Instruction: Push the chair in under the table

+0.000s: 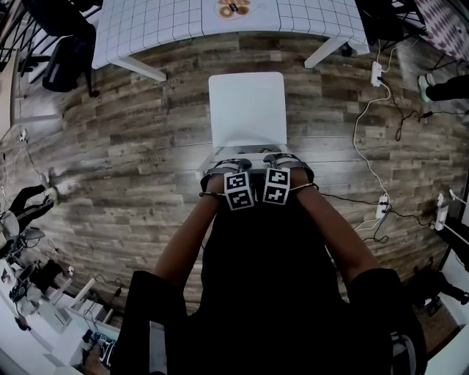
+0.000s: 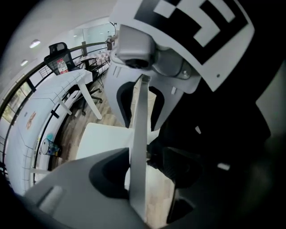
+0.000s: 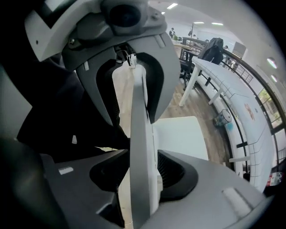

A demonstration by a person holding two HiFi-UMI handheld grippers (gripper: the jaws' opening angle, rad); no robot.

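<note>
A white chair (image 1: 247, 110) stands on the wood floor, its seat facing the white grid-cloth table (image 1: 146, 22) a short way off. My left gripper (image 1: 229, 165) and right gripper (image 1: 287, 160) sit side by side over the top edge of the chair back (image 1: 249, 149), pointing steeply down. In the left gripper view the thin chair back (image 2: 139, 134) runs between my left gripper's (image 2: 140, 165) wide jaws, with a gap at the left jaw. The right gripper (image 3: 140, 174) straddles the same panel (image 3: 137, 134); the seat (image 3: 178, 134) shows beyond.
A plate (image 1: 233, 9) lies on the table. Slanted table legs (image 1: 139, 69) (image 1: 326, 51) flank the gap ahead of the chair. A power strip and cables (image 1: 377, 73) trail over the floor at right. A black office chair (image 1: 66, 51) stands at far left.
</note>
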